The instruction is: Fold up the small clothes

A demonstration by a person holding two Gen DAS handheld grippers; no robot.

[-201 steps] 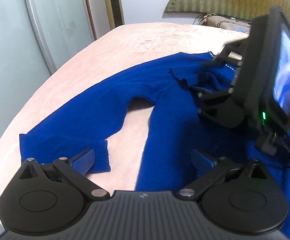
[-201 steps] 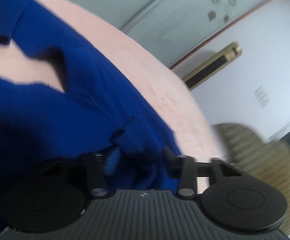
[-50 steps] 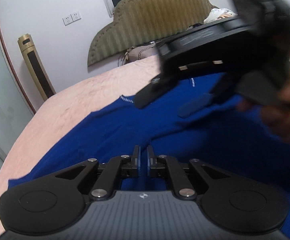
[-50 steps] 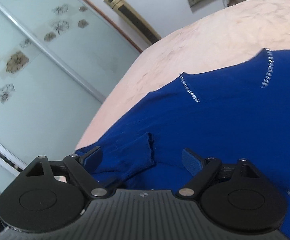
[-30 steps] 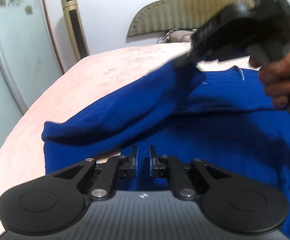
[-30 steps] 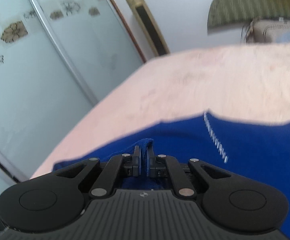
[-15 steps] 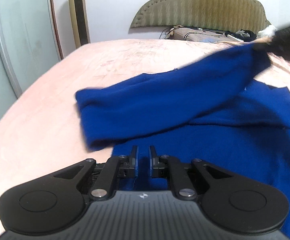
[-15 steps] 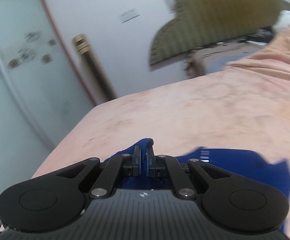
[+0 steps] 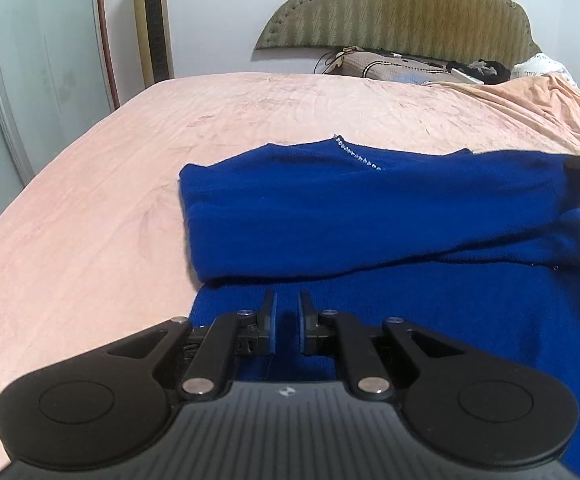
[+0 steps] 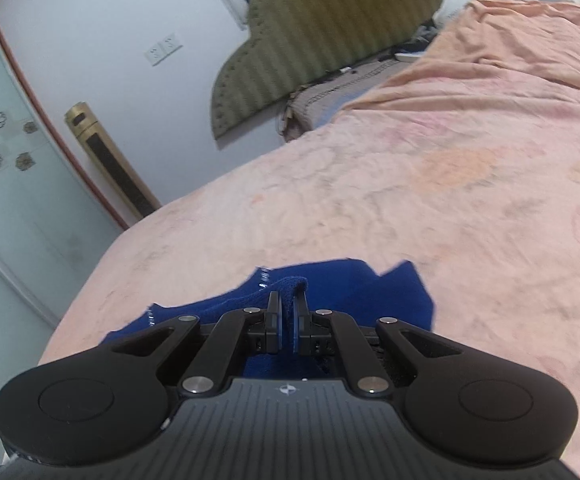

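The blue sweater lies flat on the pink bed, its sleeve mid-fold across the chest, cuff pinched by the right gripper, which I judge must lay it down and release; the left gripper, nearly closed, holds nothing.

A fold of the blue sweater is being pinched between the nearly closed fingers of the right gripper. The rest of the garment is being supported by the pink bed. A green headboard, a gold tower fan and a wall socket are being shown behind.
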